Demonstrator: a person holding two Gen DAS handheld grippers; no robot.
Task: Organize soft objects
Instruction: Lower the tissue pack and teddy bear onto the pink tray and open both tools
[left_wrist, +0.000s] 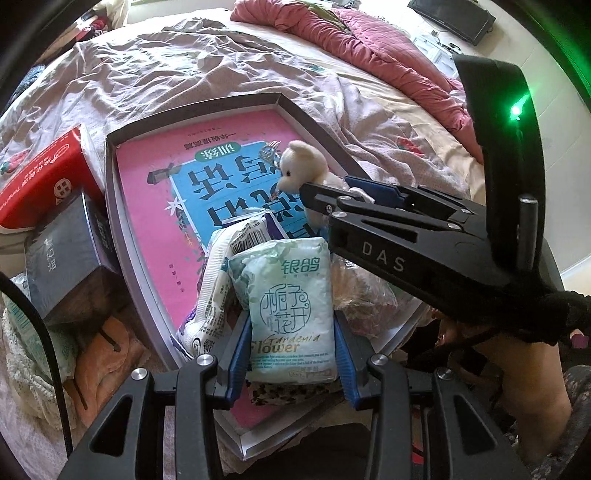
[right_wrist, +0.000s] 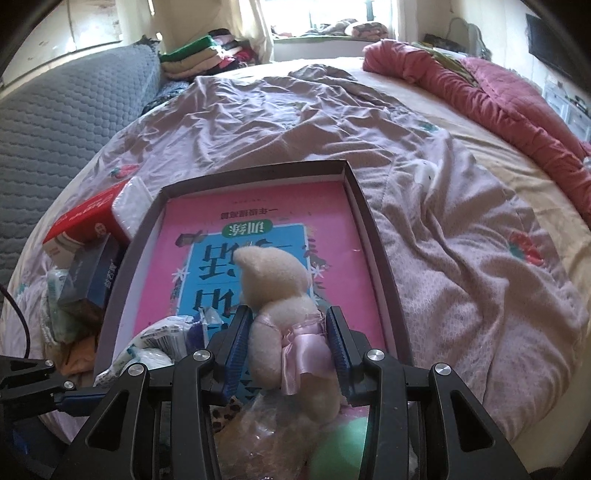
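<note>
My left gripper (left_wrist: 291, 343) is shut on a pale green tissue pack (left_wrist: 290, 306) printed "Gardenia Flower", held over the near end of a shallow grey box (left_wrist: 110, 177). My right gripper (right_wrist: 290, 336) is shut on a cream plush bear (right_wrist: 275, 291) in a pink satin skirt, above the pink and blue book (right_wrist: 207, 236) that lines the box. In the left wrist view the bear (left_wrist: 303, 162) and right gripper (left_wrist: 332, 195) show at the right. A white wipes packet (left_wrist: 214, 280) lies in the box beside the tissue pack.
A red tissue box (left_wrist: 40, 177) and a dark blue box (left_wrist: 66, 258) stand left of the grey box on the rumpled lilac bedsheet (right_wrist: 314, 125). A pink quilt (right_wrist: 498, 96) lies at the far right. A crinkled plastic bag (right_wrist: 258, 421) and something green (right_wrist: 347, 439) sit below the bear.
</note>
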